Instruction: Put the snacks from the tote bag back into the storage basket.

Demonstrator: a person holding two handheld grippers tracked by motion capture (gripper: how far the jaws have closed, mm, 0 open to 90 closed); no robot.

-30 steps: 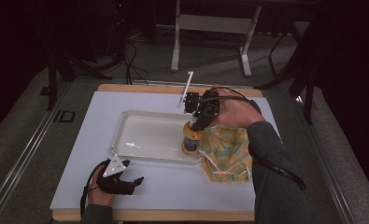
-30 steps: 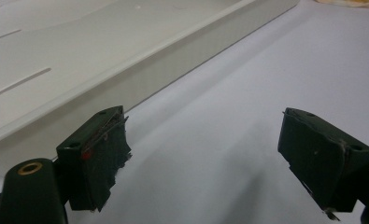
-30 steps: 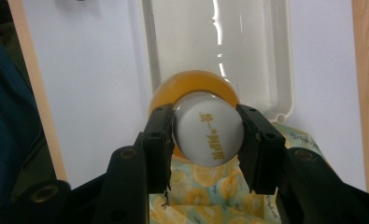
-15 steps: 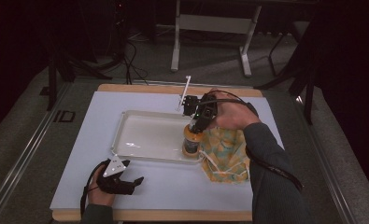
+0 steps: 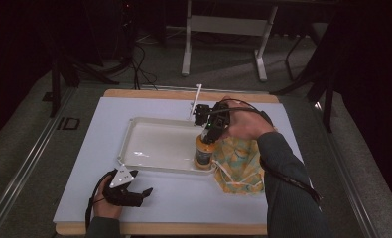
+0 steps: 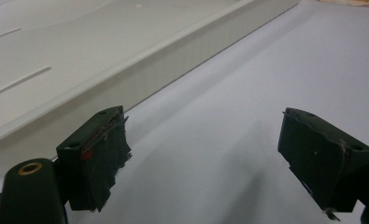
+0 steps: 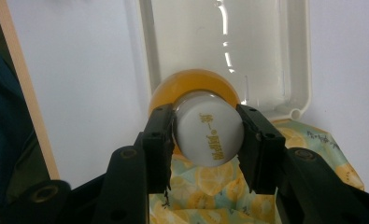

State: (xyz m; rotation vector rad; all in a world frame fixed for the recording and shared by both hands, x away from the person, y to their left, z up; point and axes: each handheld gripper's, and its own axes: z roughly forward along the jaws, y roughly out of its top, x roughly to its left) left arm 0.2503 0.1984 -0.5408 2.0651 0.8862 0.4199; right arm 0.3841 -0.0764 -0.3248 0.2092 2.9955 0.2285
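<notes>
An orange bottle [image 5: 203, 154] with a white cap [image 7: 209, 135] is upright at the near right corner of the white tray [image 5: 134, 144]. My right gripper [image 5: 208, 138] comes down from above and is shut on the cap, one jaw on each side [image 7: 206, 116]. Whether the bottle's base rests on the tray floor I cannot tell. My left gripper [image 5: 143, 192] lies on the table in front of the tray's near left corner, its jaws wide apart with nothing between them [image 6: 205, 149]. The tray's near wall [image 6: 173, 65] runs just beyond it.
A lemon-patterned cloth [image 5: 240, 166] lies on the table right of the tray, against its corner, and under the right gripper [image 7: 210, 198]. A thin white rod [image 5: 197, 99] sticks up beside the right hand. The white table mat [image 5: 293, 144] ends at a wooden edge.
</notes>
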